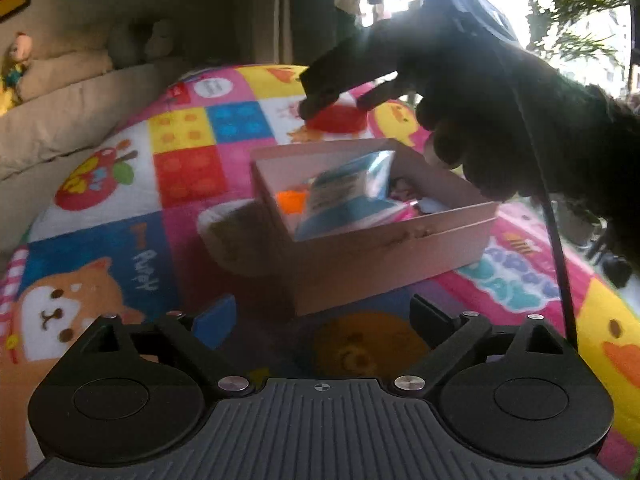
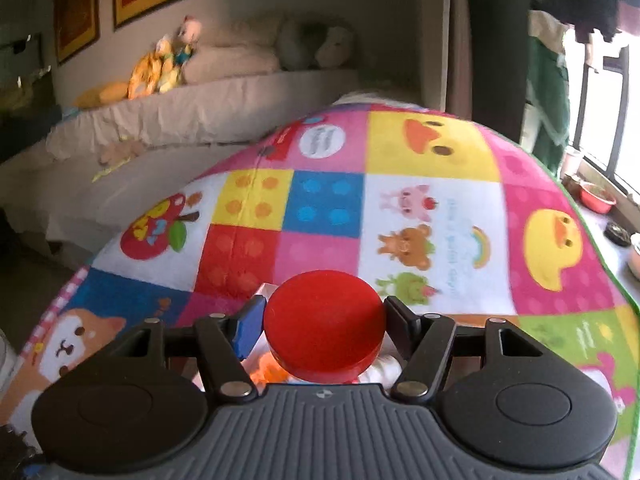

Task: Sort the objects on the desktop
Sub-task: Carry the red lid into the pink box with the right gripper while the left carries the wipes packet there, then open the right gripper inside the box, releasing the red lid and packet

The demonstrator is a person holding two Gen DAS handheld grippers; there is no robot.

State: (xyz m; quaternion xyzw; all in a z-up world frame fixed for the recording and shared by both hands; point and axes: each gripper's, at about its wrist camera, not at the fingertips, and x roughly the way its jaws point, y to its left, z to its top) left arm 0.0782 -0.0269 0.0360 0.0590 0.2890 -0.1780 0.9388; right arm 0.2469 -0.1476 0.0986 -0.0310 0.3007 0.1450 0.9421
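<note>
R gripper point(image 2: 324, 320) is clamped on the red disc point(image 2: 324, 322) above the pink box point(image 1: 380, 248) — lower it into a free corner beside the blue packet point(image 1: 344, 196), then let go. L gripper point(image 1: 320, 316) idles nearby, jaws apart, empty.

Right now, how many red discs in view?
1. The red disc sits between the right tool's fingers, beyond the pink box. Others may hide inside the box.

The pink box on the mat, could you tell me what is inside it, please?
Inside the pink box a blue packet leans over something orange and pink items. What lies beneath the packet is covered.
</note>
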